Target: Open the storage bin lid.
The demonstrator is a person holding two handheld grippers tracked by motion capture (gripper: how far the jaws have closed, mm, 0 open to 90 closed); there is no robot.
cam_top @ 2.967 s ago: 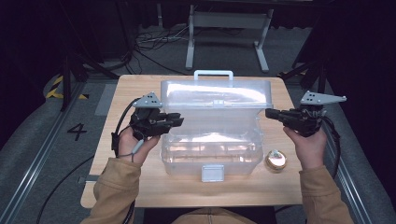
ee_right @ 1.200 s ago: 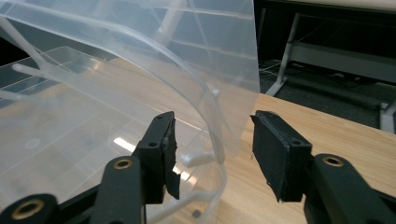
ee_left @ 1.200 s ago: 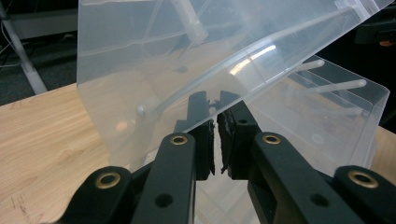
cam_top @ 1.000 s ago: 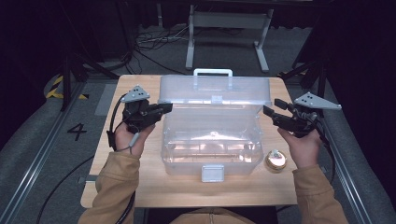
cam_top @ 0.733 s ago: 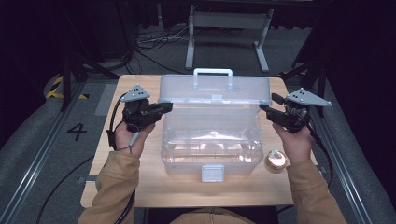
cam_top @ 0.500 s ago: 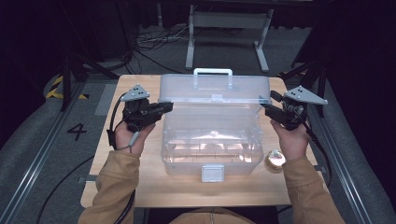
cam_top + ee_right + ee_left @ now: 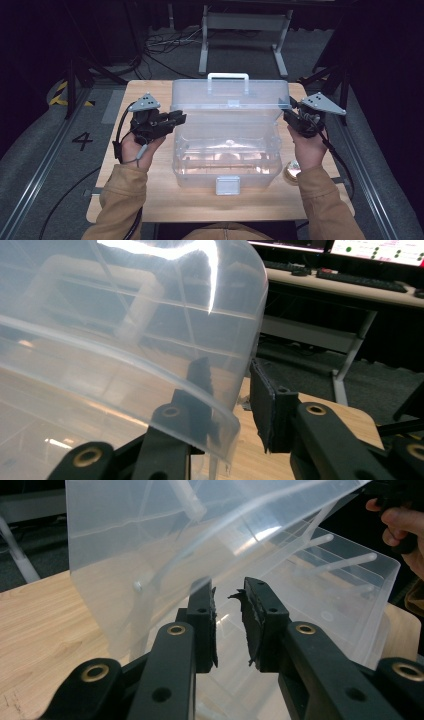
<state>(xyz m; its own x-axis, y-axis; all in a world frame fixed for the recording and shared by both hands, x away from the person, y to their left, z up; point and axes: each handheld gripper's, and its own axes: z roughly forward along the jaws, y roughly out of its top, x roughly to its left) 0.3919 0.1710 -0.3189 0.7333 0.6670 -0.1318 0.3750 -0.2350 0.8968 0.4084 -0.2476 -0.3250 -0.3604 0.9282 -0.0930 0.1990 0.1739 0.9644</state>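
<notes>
A clear plastic toolbox stands on the wooden table with its lid swung up toward the far side. A white handle sits on top and a white latch at the front. My left gripper is at the box's left side, level with the lid's edge. Its jaws are open with a narrow gap, and the lid is right in front of them. My right gripper is open at the lid's right edge. The lid's corner lies between its jaws.
A small shiny round object lies on the table by the box's front right corner, under my right wrist. The person's right hand appears past the box body. A metal stand and cables are on the floor beyond the table.
My right gripper has risen and moved inward to the lid's right edge. The lid has tipped further back. The left gripper shifted slightly left early on, then held still.
</notes>
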